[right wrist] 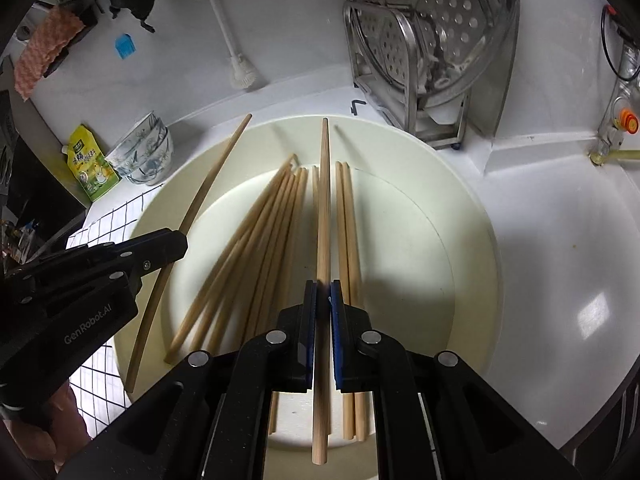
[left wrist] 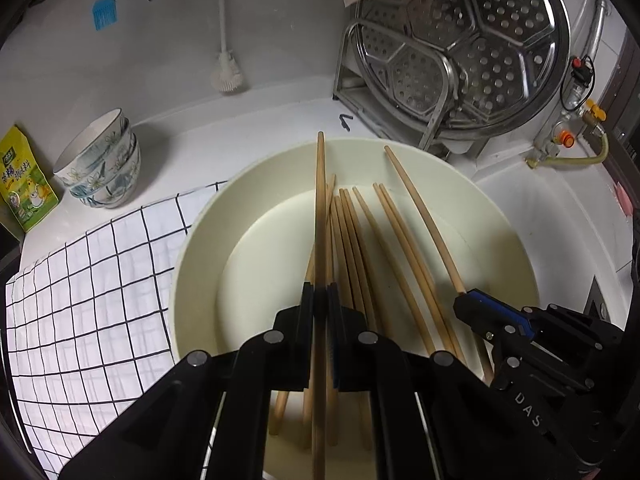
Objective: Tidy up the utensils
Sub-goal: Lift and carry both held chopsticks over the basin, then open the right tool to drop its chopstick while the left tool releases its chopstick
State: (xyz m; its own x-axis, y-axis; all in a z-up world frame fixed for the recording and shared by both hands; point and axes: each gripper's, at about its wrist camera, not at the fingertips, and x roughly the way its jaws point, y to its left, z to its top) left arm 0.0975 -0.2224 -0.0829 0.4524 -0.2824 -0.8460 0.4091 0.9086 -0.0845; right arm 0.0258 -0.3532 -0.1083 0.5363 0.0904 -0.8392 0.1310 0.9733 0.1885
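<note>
A cream round basin [left wrist: 200,232] [right wrist: 472,216] holds several wooden chopsticks [left wrist: 356,240] [right wrist: 256,240]. My left gripper [left wrist: 320,300] is shut on one chopstick [left wrist: 320,200] and holds it above the basin. In the right wrist view the left gripper [right wrist: 176,240] shows at the left with that chopstick [right wrist: 216,172]. My right gripper [right wrist: 323,292] is shut on another chopstick [right wrist: 324,200], also above the basin. It shows in the left wrist view [left wrist: 464,300] at the right, with its chopstick [left wrist: 420,208].
A black-checked white cloth [left wrist: 88,300] lies left of the basin. Stacked floral bowls [left wrist: 100,164] [right wrist: 146,152] and a green packet [left wrist: 24,188] stand at the left. A metal rack with a perforated steamer plate [left wrist: 460,48] [right wrist: 432,40] stands behind. A white brush [left wrist: 226,68] leans on the wall.
</note>
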